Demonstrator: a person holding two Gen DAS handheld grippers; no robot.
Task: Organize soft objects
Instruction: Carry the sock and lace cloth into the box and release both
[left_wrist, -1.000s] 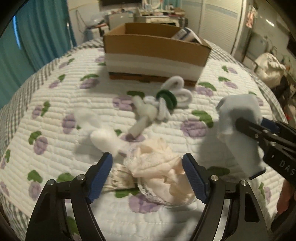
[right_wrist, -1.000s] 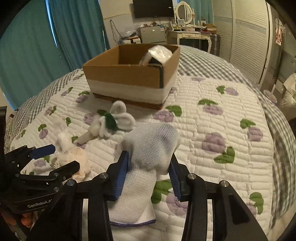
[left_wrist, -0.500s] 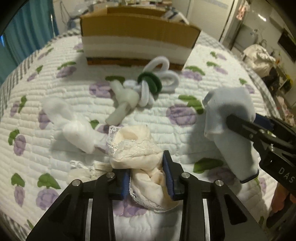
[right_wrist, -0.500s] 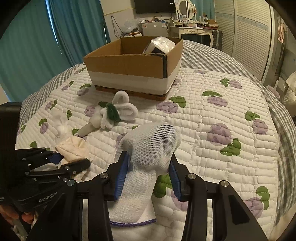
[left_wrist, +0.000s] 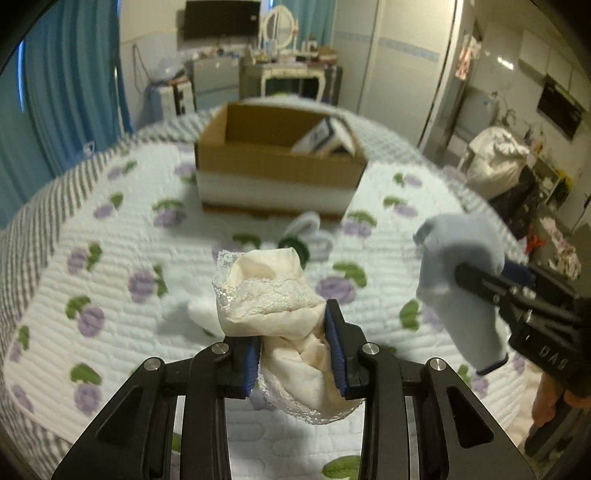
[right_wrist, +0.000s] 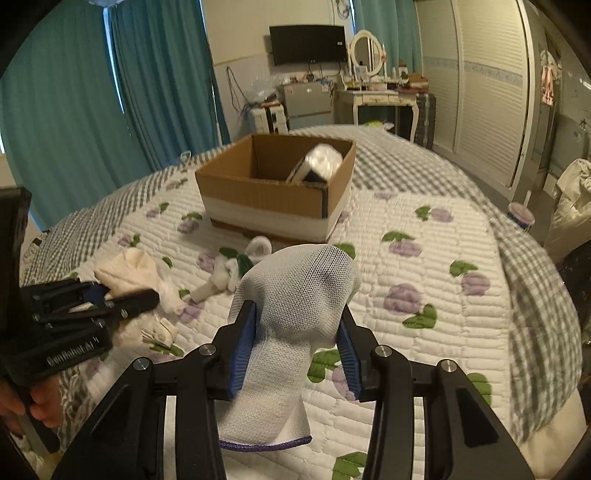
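My left gripper (left_wrist: 294, 349) is shut on a cream lace-trimmed cloth (left_wrist: 273, 295) and holds it above the bed; it also shows in the right wrist view (right_wrist: 125, 291). My right gripper (right_wrist: 295, 345) is shut on a white mesh sock (right_wrist: 295, 306), seen in the left wrist view (left_wrist: 461, 273) at the right. An open cardboard box (left_wrist: 280, 162) stands on the bed ahead, also in the right wrist view (right_wrist: 273, 192), with a wrapped packet (right_wrist: 317, 164) inside. White cords with a green ring (left_wrist: 301, 240) and a white sock (left_wrist: 195, 310) lie on the quilt.
The bed carries a white quilt with purple flowers (right_wrist: 424, 258) and a grey checked edge (right_wrist: 535, 280). Another small white cloth (right_wrist: 159, 330) lies near the left gripper. Teal curtains (right_wrist: 92, 110), a dresser (right_wrist: 376, 99) and wardrobe doors (right_wrist: 491, 92) stand beyond.
My left gripper closed on the cream cloth and lifted it off the quilt. Both grippers rose, so the box interior shows more. The right gripper still holds the mesh sock.
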